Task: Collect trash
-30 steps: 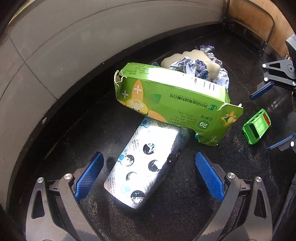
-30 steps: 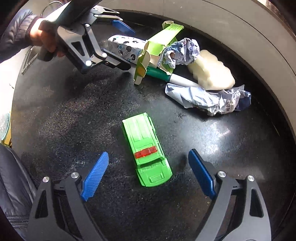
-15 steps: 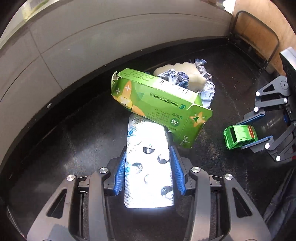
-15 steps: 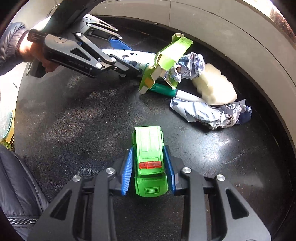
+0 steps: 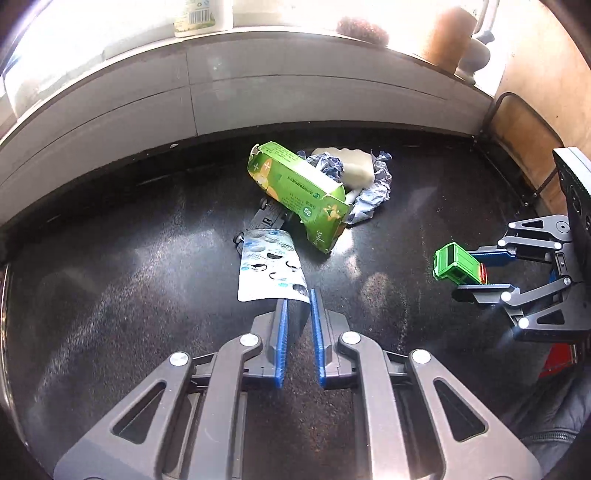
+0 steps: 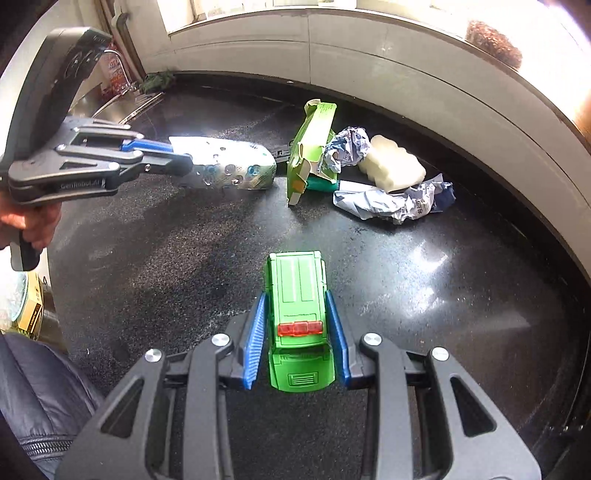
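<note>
My left gripper (image 5: 298, 295) is shut on a silver blister pack (image 5: 267, 269) and holds it above the black counter; it also shows in the right wrist view (image 6: 229, 168). My right gripper (image 6: 297, 299) is shut on a green toy car (image 6: 299, 317), which also shows in the left wrist view (image 5: 458, 264). A torn green box (image 5: 299, 188) lies at the back with crumpled paper (image 5: 369, 195), a pale sponge (image 6: 395, 164) and a green-and-white marker (image 6: 332, 184).
A grey wall (image 5: 258, 88) curves behind the black counter (image 5: 129, 295). A bottle (image 5: 195, 16) and brushes stand on the sill. A sink and tap (image 6: 118, 99) sit at the far left. A yellow item (image 6: 31, 312) lies at the left edge.
Both grippers closed, the left on the blister pack and the right on the toy car. Both then lifted and pulled back from the trash pile.
</note>
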